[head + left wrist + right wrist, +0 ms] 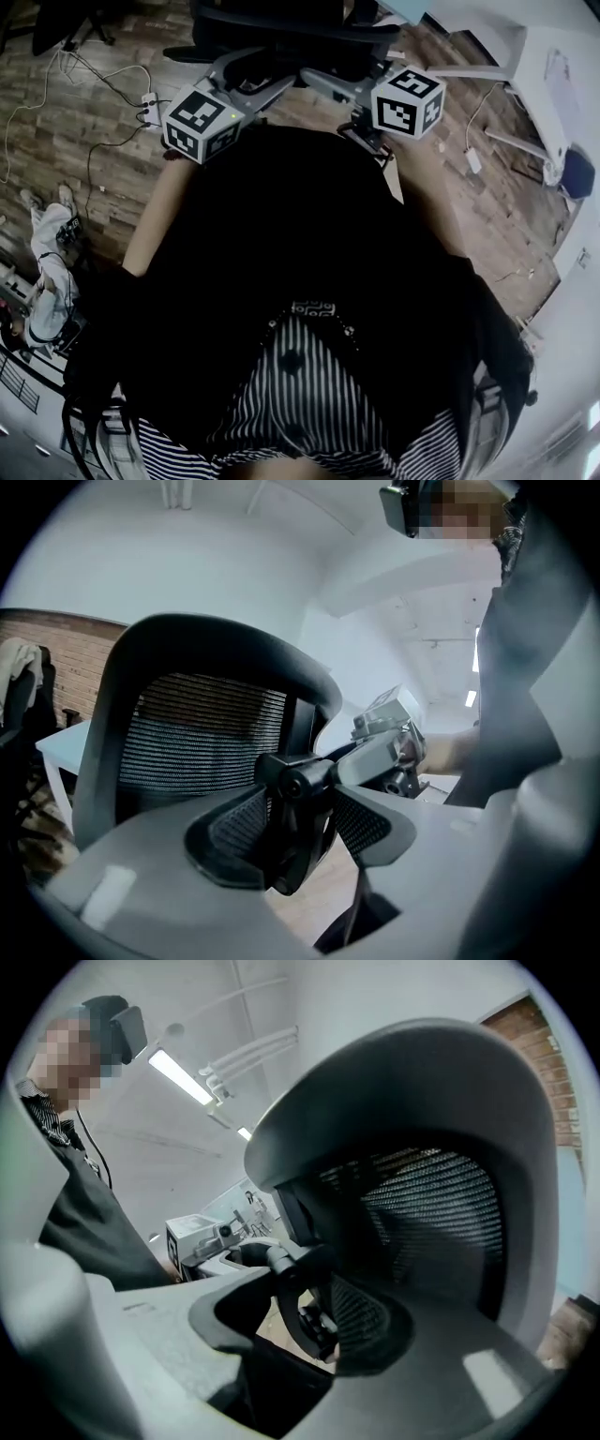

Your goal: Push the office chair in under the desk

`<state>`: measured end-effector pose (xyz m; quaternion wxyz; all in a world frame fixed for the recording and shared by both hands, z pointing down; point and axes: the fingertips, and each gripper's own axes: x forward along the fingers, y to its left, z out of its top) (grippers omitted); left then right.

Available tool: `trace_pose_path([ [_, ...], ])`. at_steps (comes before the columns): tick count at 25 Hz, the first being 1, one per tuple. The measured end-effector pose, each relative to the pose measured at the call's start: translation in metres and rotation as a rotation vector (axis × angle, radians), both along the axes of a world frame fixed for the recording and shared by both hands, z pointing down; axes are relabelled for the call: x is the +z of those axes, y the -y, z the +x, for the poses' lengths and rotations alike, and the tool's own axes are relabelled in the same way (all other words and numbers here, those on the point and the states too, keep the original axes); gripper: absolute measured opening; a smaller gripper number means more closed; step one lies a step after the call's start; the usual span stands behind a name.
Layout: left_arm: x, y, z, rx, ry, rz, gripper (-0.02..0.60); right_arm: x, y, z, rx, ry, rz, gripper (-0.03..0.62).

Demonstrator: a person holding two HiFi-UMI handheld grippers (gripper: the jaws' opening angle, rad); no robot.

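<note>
Wood planks make the floor (56,150), and loose cables (98,141) run over them to a white power strip (150,105) at the left of the head view. From the same view I see the white desk (539,37) in the upper right corner. The office chair (281,33) stands at the top middle, directly ahead of the person and near the desk, with its back towards us. How far it is under the desk I cannot tell.

Both grippers reach forward and meet at the middle of the chair's back. The left gripper (298,822) is clenched on the black bracket (291,789) that carries the mesh backrest (202,733); its two ribbed pads sit against the bracket from both sides. The right gripper (300,1312) grasps the same bracket from the other side. One pad lies flat on it, and beside the other jaw a small strip of floor shows lower down. Each gripper view shows the other gripper's marker cube just behind the bracket. The backrest rises above both, upright and curved.
</note>
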<state>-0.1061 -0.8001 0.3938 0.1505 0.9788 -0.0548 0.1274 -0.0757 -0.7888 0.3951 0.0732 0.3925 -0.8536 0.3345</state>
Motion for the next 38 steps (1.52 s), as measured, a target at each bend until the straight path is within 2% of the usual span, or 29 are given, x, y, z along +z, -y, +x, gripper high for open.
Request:
trace_pose_path([
  [10,0.000,0.086,0.005,0.078,0.009,0.024,0.216,-0.002,0.083,0.005,0.188,0.027,0.006,0.181],
  [14,-0.001,0.117,0.012,0.137,0.015,0.042,0.219,-0.004,0.112,0.012,0.257,0.040,0.017,0.173],
  [19,0.007,0.174,0.030,0.194,0.063,0.046,0.219,0.002,0.169,0.027,0.280,0.031,-0.002,0.166],
  [24,0.000,0.185,0.047,0.227,0.052,0.047,0.224,-0.003,0.179,0.044,0.263,0.045,0.018,0.166],
  [28,-0.001,0.193,0.055,0.224,0.049,0.063,0.224,-0.005,0.187,0.052,0.250,0.050,0.029,0.170],
  [31,-0.002,0.198,0.056,0.189,0.047,0.050,0.218,-0.004,0.192,0.054,0.253,0.055,0.039,0.172],
  [38,-0.010,0.207,0.063,0.154,0.033,0.067,0.215,-0.013,0.201,0.062,0.292,0.040,0.058,0.170],
])
